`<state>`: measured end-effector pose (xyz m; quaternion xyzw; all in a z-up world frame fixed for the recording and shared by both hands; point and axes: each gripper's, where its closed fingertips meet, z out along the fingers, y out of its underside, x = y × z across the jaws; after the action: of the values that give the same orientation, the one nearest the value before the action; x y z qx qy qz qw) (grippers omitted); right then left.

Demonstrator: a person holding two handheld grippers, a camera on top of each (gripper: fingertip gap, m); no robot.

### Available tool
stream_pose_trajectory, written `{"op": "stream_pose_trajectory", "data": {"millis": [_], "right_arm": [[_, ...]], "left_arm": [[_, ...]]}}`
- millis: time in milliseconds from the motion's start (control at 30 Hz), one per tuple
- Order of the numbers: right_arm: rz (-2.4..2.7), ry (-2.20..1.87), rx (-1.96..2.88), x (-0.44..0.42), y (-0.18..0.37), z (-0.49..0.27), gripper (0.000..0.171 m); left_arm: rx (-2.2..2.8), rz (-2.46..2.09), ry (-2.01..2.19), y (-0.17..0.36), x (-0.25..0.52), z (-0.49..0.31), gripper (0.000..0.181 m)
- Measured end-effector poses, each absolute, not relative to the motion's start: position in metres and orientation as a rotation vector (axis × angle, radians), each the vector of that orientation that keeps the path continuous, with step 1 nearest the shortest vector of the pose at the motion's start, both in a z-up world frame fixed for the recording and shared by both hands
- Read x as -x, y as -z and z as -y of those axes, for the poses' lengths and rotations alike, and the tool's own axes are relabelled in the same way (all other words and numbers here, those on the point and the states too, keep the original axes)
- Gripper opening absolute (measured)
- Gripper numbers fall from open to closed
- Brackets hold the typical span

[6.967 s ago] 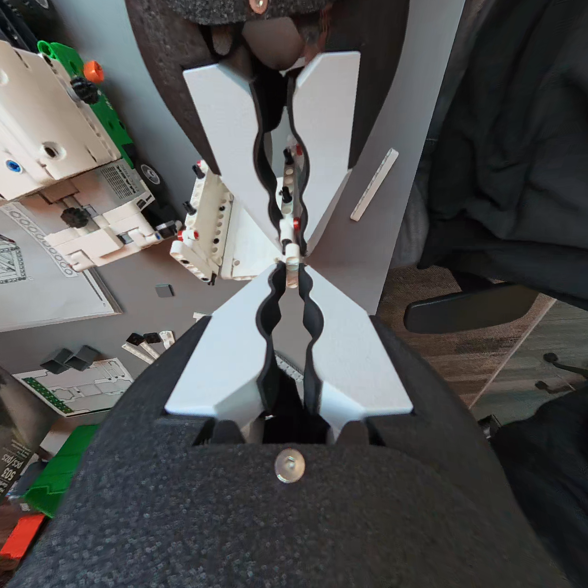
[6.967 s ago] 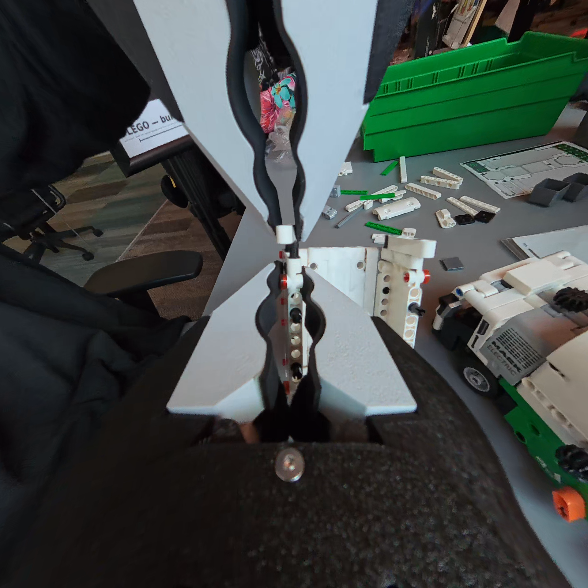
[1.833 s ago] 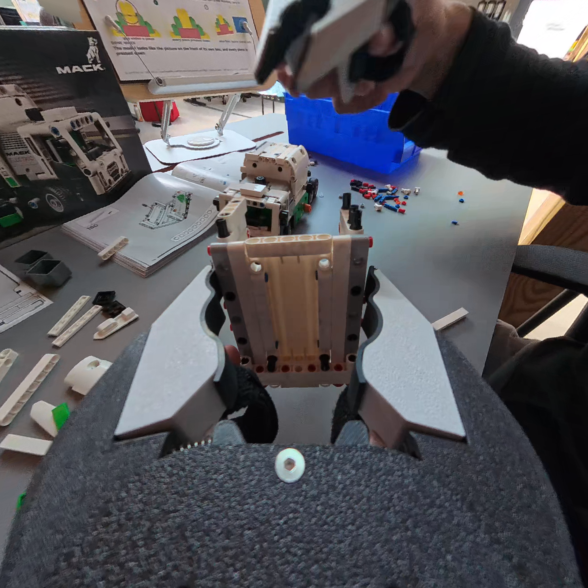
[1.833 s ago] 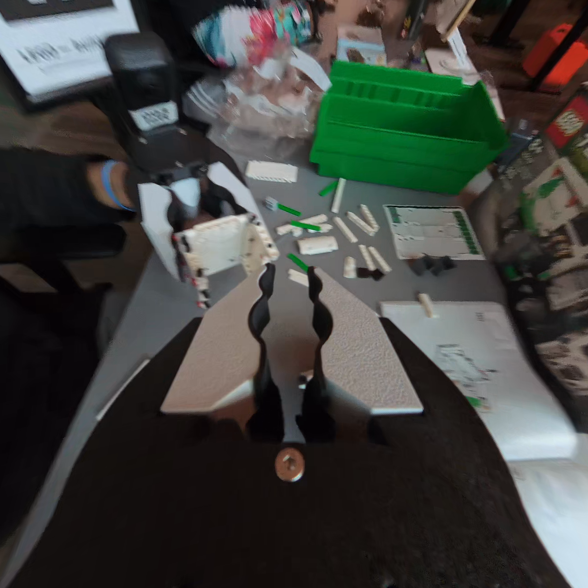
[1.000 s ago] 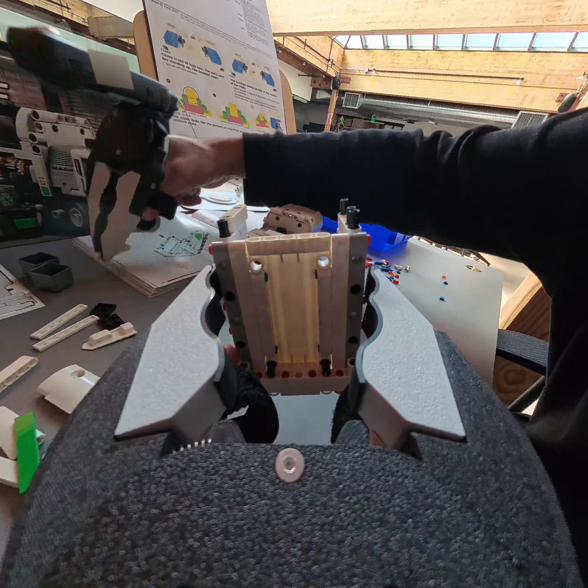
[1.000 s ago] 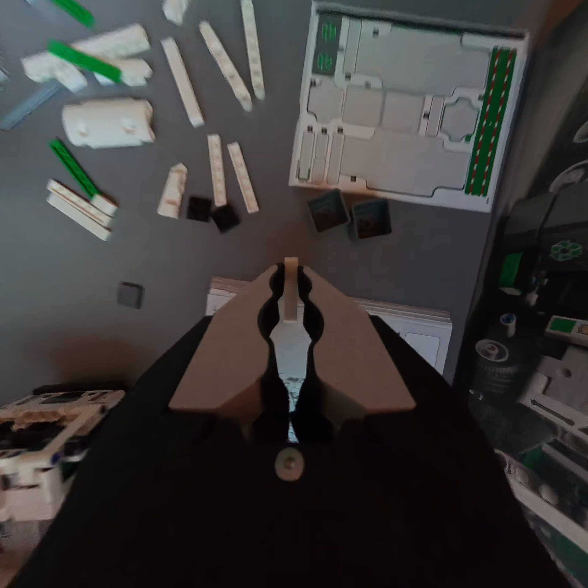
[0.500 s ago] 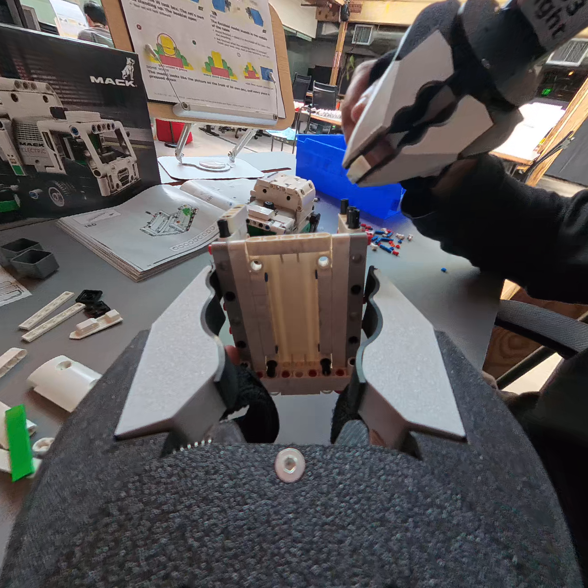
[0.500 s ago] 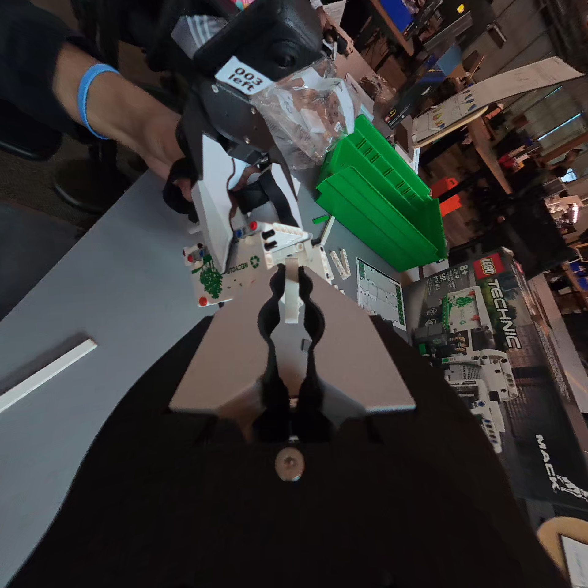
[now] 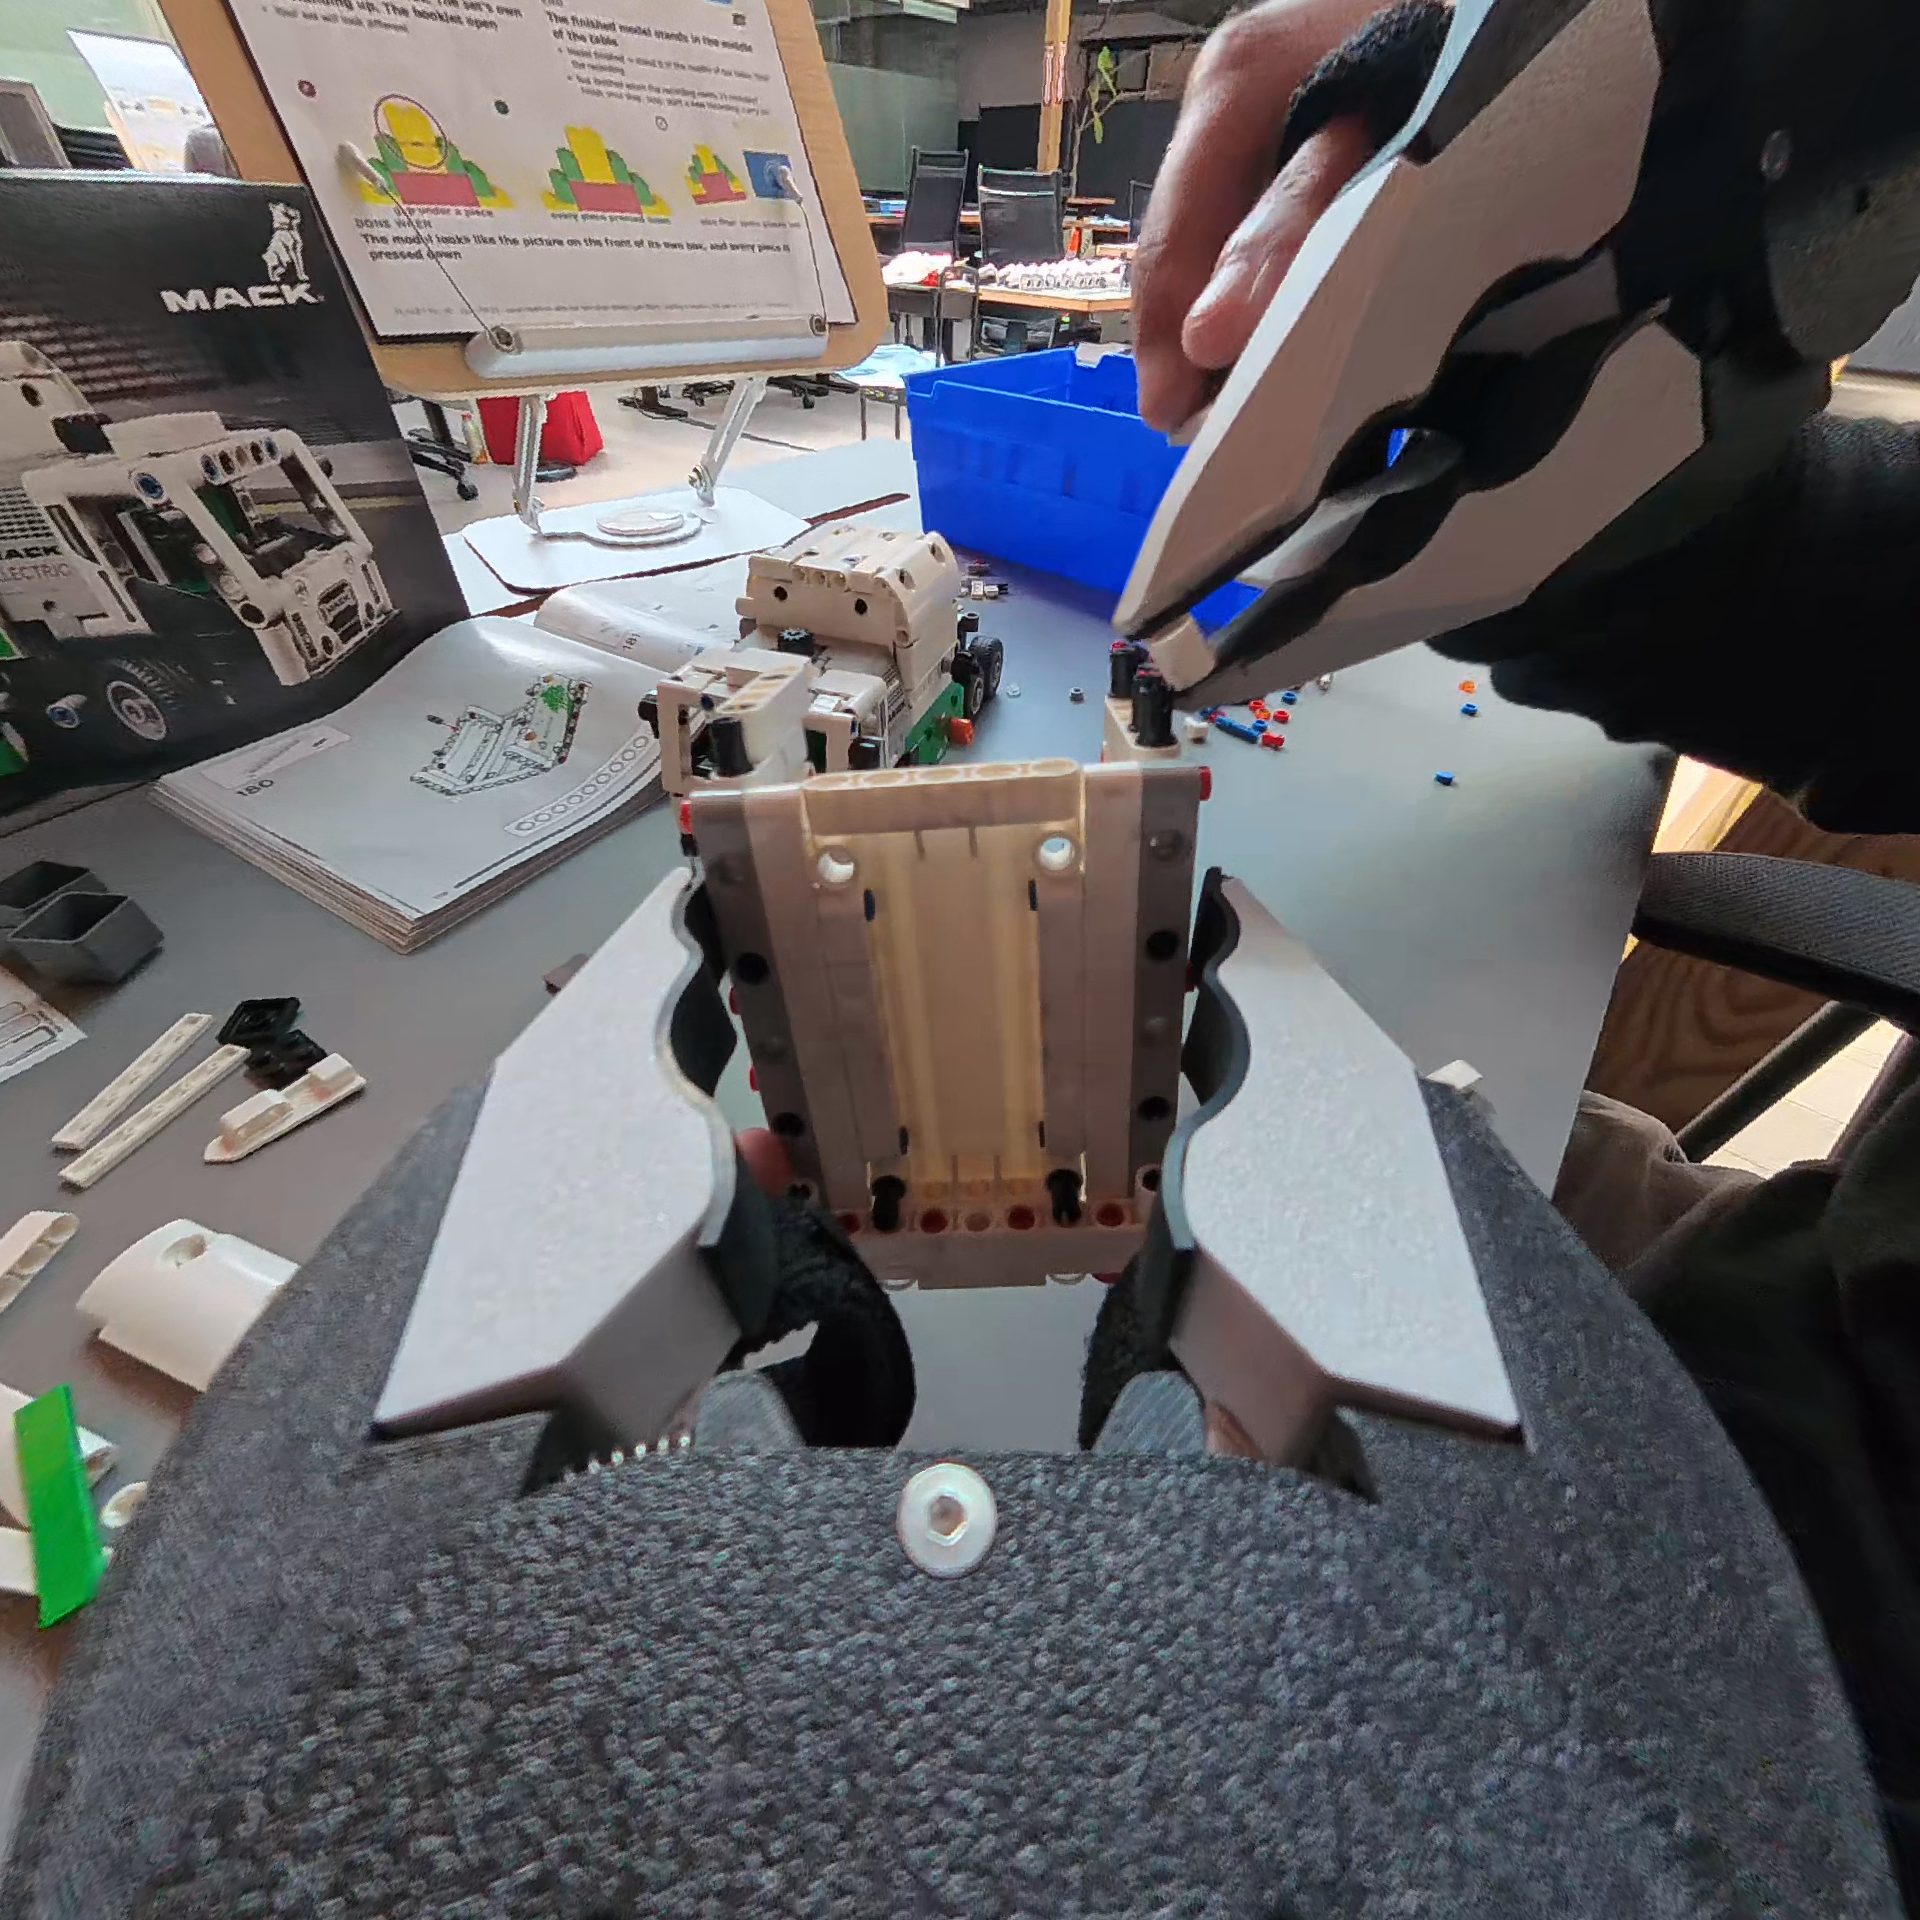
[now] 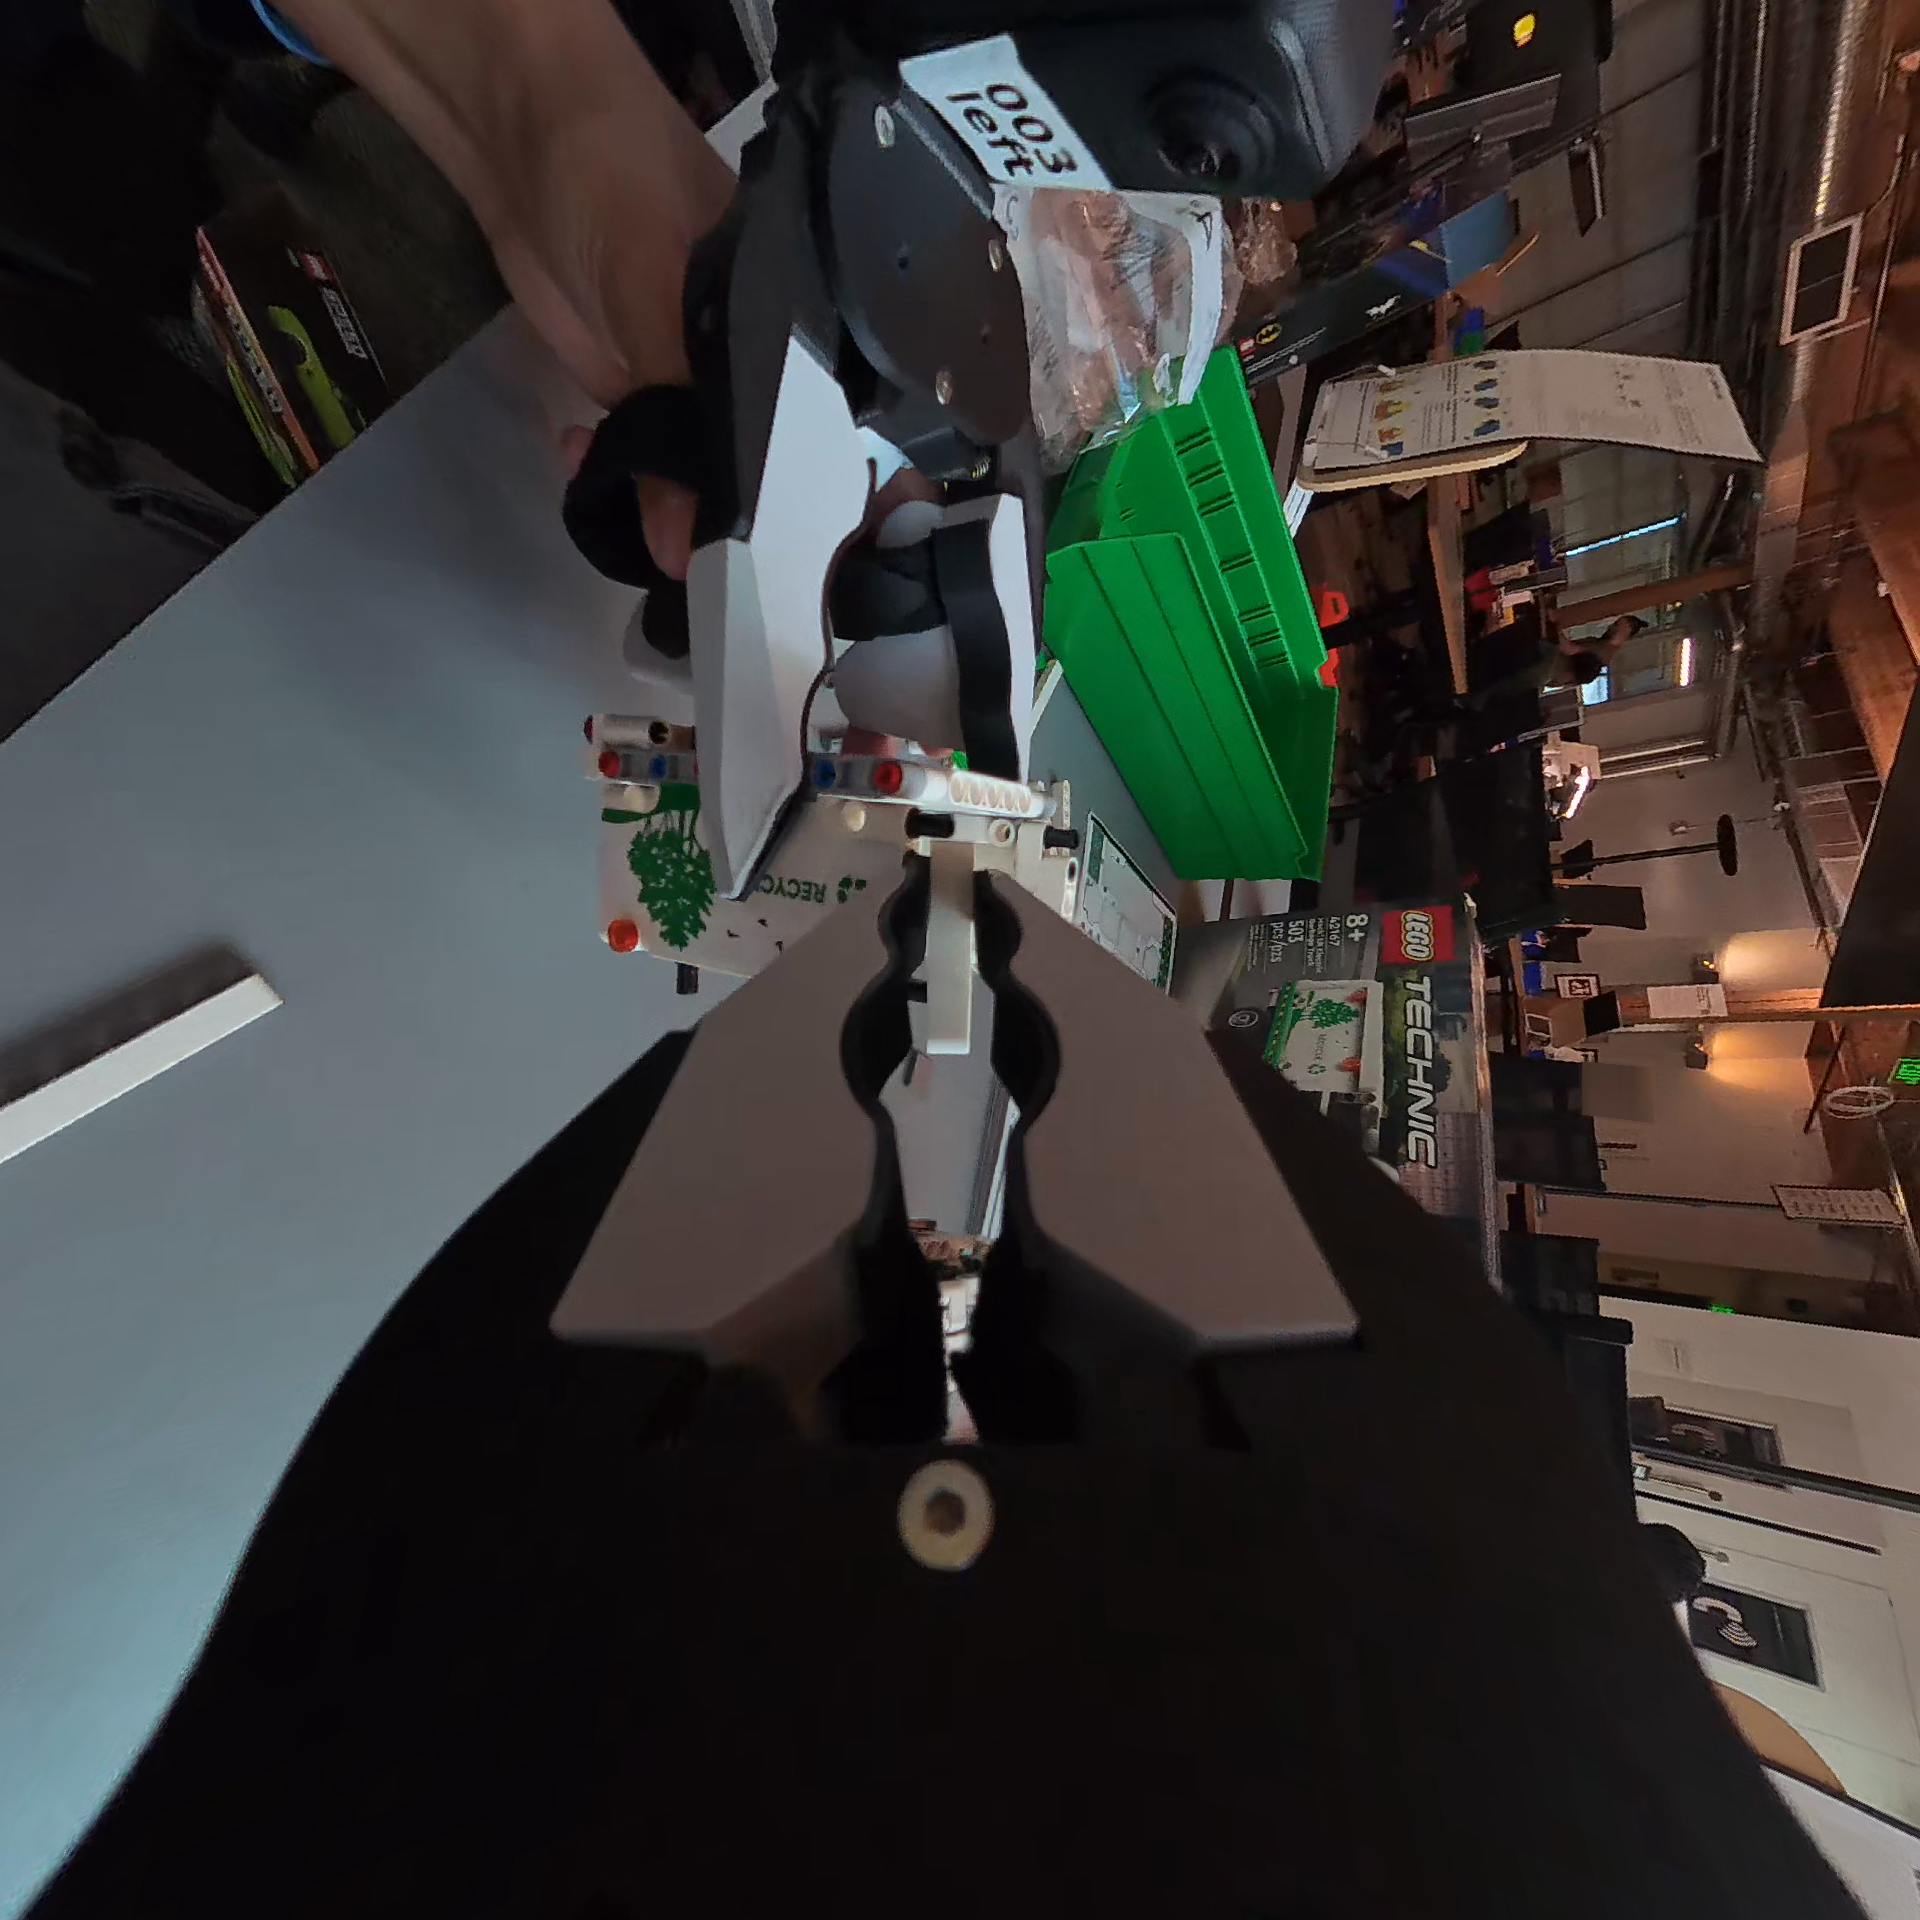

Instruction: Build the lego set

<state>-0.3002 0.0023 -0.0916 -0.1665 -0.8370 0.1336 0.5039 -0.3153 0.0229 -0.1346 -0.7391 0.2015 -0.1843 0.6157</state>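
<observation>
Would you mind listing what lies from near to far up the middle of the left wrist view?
White panel assembly in the left hand-held gripper → partly built truck → blue bin.

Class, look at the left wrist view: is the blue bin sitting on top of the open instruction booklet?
No, the blue bin stands on the grey table, apart from the booklet.

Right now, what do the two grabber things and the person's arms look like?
Each gripper has two pale grey wedge-shaped fingers lined with wavy black pads, on a dark, felt-like body with a round screw in the middle. The other gripper looks the same. One carries a black camera with a white sticker. The person wears black sleeves and a black finger strap.
</observation>
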Motion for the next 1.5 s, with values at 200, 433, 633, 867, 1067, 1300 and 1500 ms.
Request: {"op": "stream_pose_trajectory", "data": {"millis": [200,433,633,867,1067,1300,1500], "right_arm": [[2.107,-0.373,0.459,0.300,0.099,-0.004,0.007],[2.225,-0.574,0.634,0.293,0.108,-0.009,0.006],[2.414,-0.200,0.967,0.237,0.178,-0.075,0.006],[2.419,-0.061,1.096,0.190,0.234,-0.096,0.007],[2.393,-0.351,1.238,0.178,0.230,-0.078,0.015],[2.301,-0.658,1.312,0.168,0.212,-0.082,0.018],[2.374,-0.791,1.335,0.167,0.221,-0.095,0.013]], "left_arm": [[1.716,-0.481,0.399,0.142,0.317,-0.025,0.087],[1.757,-0.461,0.333,0.149,0.327,-0.030,0.087],[1.693,-0.392,0.271,0.139,0.344,-0.037,0.086],[1.631,-0.386,0.285,0.133,0.343,-0.041,0.086],[1.631,-0.398,0.305,0.135,0.339,-0.041,0.086],[1.630,-0.418,0.317,0.135,0.332,-0.039,0.086],[1.639,-0.445,0.325,0.137,0.326,-0.038,0.087]]}}
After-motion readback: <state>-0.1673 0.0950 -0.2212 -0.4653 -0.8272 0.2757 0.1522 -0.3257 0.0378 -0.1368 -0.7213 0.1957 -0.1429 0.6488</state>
